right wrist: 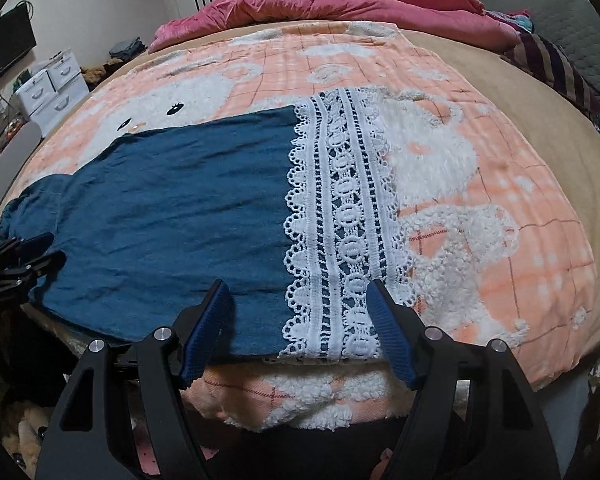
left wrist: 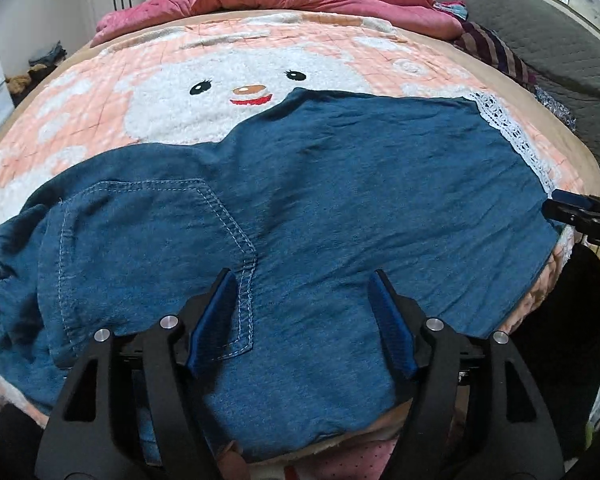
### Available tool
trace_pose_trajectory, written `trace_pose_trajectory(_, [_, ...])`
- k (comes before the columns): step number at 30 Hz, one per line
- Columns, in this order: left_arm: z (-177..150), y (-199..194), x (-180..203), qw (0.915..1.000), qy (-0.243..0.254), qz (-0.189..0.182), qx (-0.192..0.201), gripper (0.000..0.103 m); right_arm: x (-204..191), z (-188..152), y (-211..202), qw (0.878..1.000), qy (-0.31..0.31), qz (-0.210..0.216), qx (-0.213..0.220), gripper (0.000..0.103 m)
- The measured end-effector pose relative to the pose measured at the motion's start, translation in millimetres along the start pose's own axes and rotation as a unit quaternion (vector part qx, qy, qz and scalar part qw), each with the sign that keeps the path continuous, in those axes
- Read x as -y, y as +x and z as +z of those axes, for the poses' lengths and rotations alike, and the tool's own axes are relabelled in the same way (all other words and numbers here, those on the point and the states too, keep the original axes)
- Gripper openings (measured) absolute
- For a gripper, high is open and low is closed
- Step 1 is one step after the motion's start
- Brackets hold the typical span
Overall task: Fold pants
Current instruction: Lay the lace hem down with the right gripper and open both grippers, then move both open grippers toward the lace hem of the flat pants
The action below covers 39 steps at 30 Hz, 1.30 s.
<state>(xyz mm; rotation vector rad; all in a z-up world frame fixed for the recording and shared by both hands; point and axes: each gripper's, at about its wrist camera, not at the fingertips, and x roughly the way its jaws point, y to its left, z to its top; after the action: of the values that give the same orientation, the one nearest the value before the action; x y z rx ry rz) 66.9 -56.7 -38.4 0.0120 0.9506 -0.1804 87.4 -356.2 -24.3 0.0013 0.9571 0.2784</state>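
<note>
The blue denim pants (left wrist: 320, 184) lay flat on the bed's pink snowman blanket (right wrist: 500, 208), their white lace hem (right wrist: 340, 224) at the right. The left claw (left wrist: 302, 280) and right claw (right wrist: 298, 288) both hovered released, grasping nothing.

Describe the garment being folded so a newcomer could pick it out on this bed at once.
On the bed, over the pink blanket with white fleecy animals, the pants lie flat near the front edge. They are the only blue denim piece there, with a white lace band along the hem and a stitched pocket.
</note>
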Motion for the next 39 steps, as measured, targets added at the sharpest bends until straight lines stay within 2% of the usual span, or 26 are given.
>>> trace_pose_trajectory(4, [0, -1, 1, 1.0000, -0.001, 0.004, 0.001, 0.062, -2, 1, -7, 1.000, 0.007, -0.008, 0.008, 0.070])
trace_pose_trajectory(6, [1, -6, 3, 1.0000, -0.006, -0.005, -0.004, 0.074, -5, 0, -12, 1.000, 0.009, -0.012, 0.014, 0.071])
trace_pose_trajectory(11, [1, -20, 10, 0.9998, -0.004, -0.019, -0.001, 0.080, -12, -3, -31, 0.999, 0.017, -0.016, 0.033, 0.078])
trace_pose_trajectory(16, [3, -37, 20, 0.9995, 0.006, -0.024, 0.019, 0.090, -20, -2, -47, 0.999, 0.010, -0.021, 0.049, 0.080])
trace_pose_trajectory(17, [4, -40, 22, 0.9994, 0.008, -0.024, 0.022, 0.092, -21, -2, -50, 0.998, 0.009, -0.021, 0.053, 0.084])
trace_pose_trajectory(18, [4, -44, 24, 0.9993, 0.012, -0.024, 0.026, 0.093, -22, -2, -53, 0.998, 0.010, -0.021, 0.057, 0.088])
trace_pose_trajectory(28, [17, -64, 49, 0.9976, 0.043, -0.028, 0.046, 0.093, -11, -6, -79, 0.995, 0.027, -0.036, 0.089, 0.091])
trace_pose_trajectory(39, [58, -47, 100, 0.9924, 0.101, -0.056, 0.043, 0.093, 18, -17, -81, 0.994, 0.064, -0.032, 0.089, 0.092])
